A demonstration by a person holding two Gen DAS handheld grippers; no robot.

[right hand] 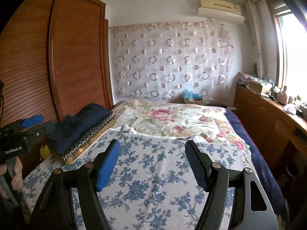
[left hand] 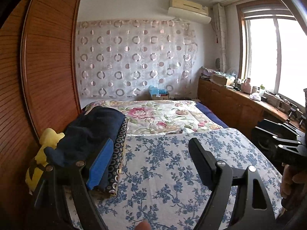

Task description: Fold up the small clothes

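Both the left gripper [left hand: 151,163] and right gripper [right hand: 153,163] hover jaws spread, the navy garment [left hand: 90,132] partly hidden.

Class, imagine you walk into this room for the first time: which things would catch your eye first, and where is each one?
Probably the blue-flowered sheet spread across the near end of the bed, with both open grippers, left and right, held over it. Next, the dark navy garment heaped on a patterned folded cloth at the bed's left edge, beside the wooden wardrobe. Behind the bed hangs a circle-patterned curtain.
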